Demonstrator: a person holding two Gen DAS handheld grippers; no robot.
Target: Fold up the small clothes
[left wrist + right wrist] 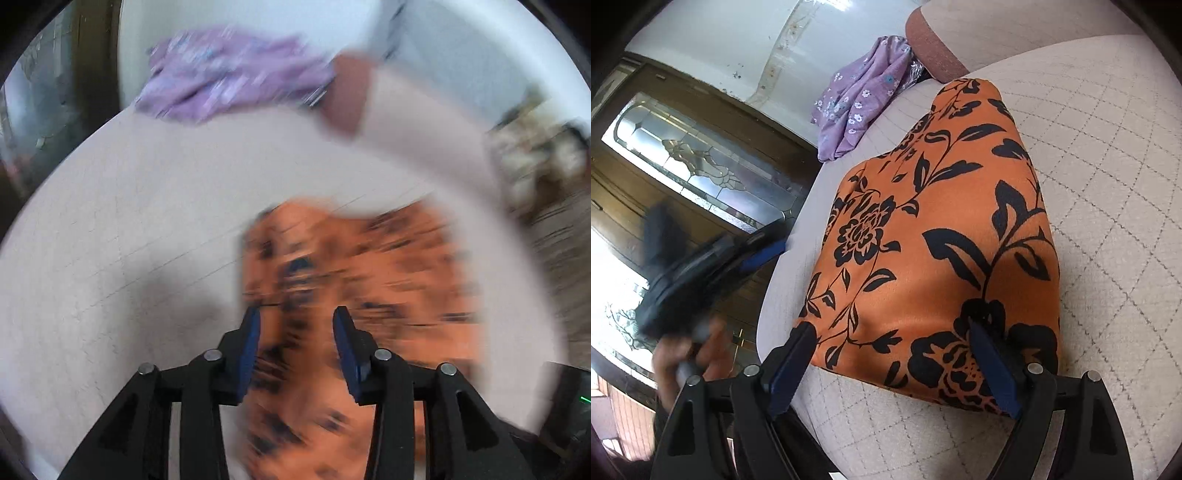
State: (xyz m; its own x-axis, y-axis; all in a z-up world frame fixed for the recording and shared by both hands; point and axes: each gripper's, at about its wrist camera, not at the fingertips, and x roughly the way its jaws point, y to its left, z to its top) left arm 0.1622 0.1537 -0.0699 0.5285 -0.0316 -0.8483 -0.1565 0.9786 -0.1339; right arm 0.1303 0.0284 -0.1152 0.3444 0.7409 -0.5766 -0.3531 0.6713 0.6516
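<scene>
So there's this orange cloth with a black flower-and-leaf print point(934, 236) lying folded on a pale quilted cushion with a diamond stitch pattern point(1108, 229), close to the cushion's left edge in the right wrist view. The right gripper point(892, 363) has its blue-padded jaws spread wide, one pad at the cloth's near left corner and the other over the near edge, not pinching anything. The left gripper point(295, 325) sits over the same orange cloth in its own view, which is heavily smeared; its jaws are parted a bit and the pads aren't pressing on anything, so it's let go. From the right wrist view you can also see that left gripper off the cushion's left edge, blurred, with a hand point(690, 354) on its handle. Further back, a crumpled lilac garment with small white flowers point(860, 96) lies at the far edge of the cushion, just beside a reddish-brown band point(931, 48) on the upholstery. A dark wooden door with leaded glass point(694, 162) is off to the left.
</scene>
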